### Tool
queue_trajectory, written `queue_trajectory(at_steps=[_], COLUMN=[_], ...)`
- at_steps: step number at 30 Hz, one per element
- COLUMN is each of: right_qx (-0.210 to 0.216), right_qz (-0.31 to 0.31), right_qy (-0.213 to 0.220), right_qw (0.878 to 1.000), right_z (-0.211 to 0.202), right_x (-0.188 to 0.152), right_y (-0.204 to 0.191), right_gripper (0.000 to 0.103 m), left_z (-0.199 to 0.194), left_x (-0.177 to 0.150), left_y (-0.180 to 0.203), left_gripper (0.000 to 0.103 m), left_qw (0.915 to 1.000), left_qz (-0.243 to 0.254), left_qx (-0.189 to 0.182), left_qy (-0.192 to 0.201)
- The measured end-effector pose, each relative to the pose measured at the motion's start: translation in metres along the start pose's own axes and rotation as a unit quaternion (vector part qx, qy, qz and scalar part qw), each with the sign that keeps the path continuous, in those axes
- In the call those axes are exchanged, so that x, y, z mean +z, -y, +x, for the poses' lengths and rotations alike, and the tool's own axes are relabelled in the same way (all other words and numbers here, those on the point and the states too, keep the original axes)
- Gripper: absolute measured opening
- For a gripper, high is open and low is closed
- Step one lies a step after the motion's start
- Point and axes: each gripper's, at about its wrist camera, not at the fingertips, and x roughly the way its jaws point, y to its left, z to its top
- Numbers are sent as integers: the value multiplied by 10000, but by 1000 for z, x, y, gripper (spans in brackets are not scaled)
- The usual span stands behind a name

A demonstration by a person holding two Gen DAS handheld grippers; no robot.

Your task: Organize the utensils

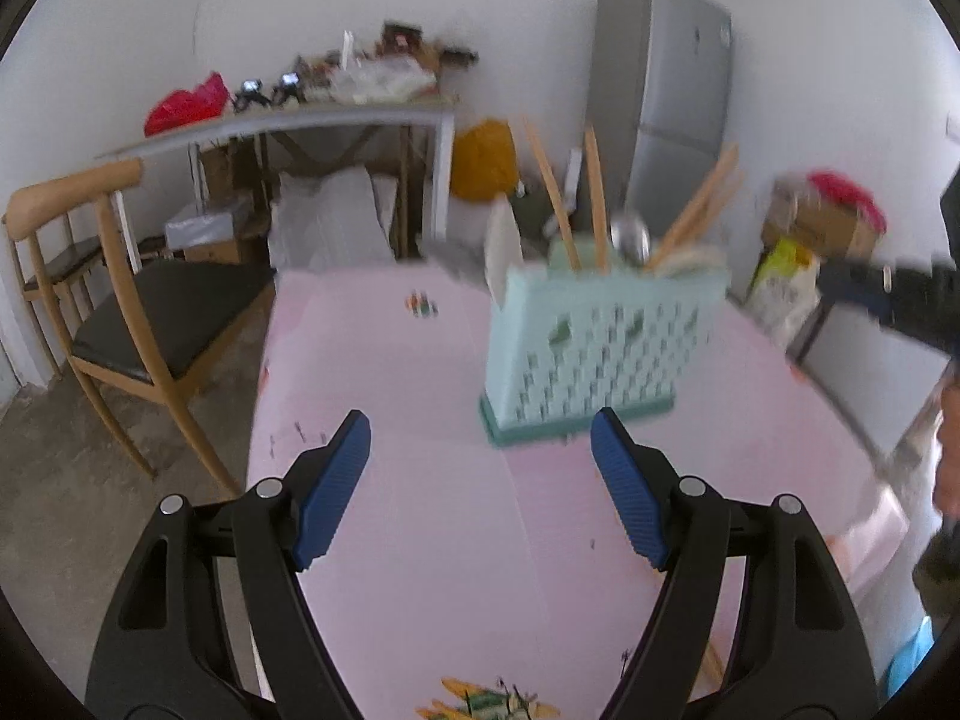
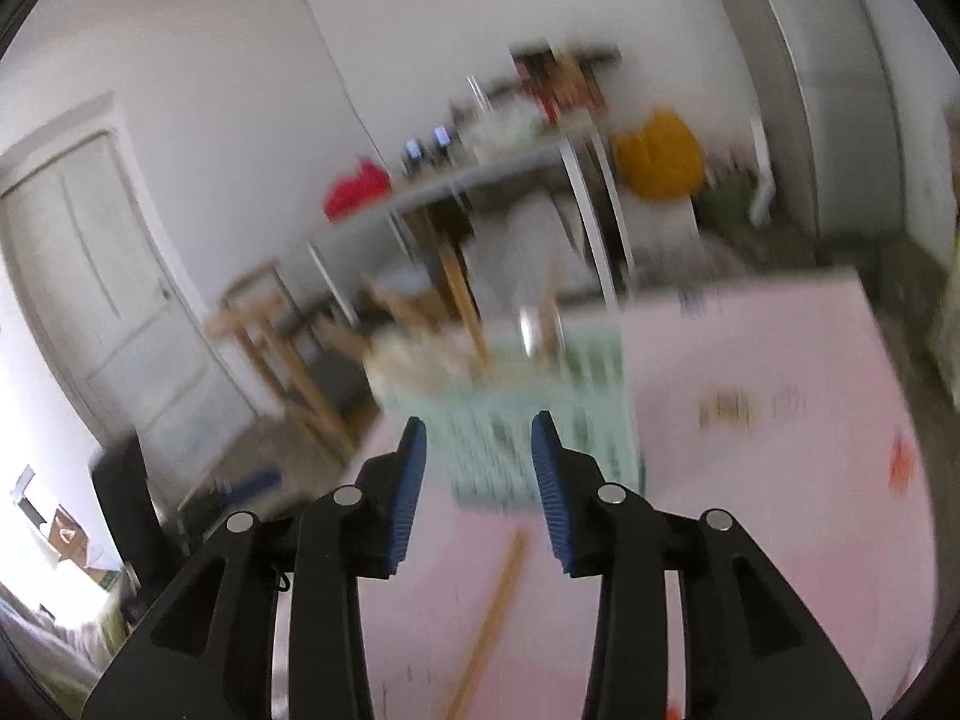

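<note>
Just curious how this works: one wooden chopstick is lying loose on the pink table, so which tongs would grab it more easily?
Probably the right tongs: the chopstick lies just below their open, empty jaws. The left tongs face the holder.

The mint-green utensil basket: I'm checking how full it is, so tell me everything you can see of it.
The utensil basket is a pale mint-green box, plastic by its look, with slotted walls on a darker green base tray. It stands upright on the pink table, touched by neither gripper. Sticking out of its top are several wooden chopsticks leaning different ways, a metal spoon bowl and a white flat utensil. Motion blur hides finer detail.
</note>
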Motion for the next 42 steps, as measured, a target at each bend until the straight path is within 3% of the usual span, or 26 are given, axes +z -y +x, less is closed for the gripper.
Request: queue_trajectory(at_steps=[5, 8, 11, 19, 42], right_qx=[-137, -256, -437, -733, -1161], right_qz=[537, 496, 234, -82, -316], right_qy=[-1075, -1483, -1724, -1948, -1949], right_qw=[9927, 9874, 9838, 9781, 9734], right_z=[43, 64, 83, 100, 97], right_x=[-66, -90, -103, -116, -116], right_y=[12, 5, -7, -15, -12], right_gripper=[36, 35, 29, 13, 7], left_z=[30, 47, 53, 60, 62], left_x=[-24, -37, -44, -46, -41], left_y=[13, 17, 18, 20, 31], left_gripper=[72, 72, 72, 72, 72], left_qw=[9953, 9888, 9853, 9811, 9786], left_qz=[212, 195, 233, 302, 470], left_qx=[237, 389, 476, 635, 816], left_qy=[-917, -1425, -1621, -1804, -1831])
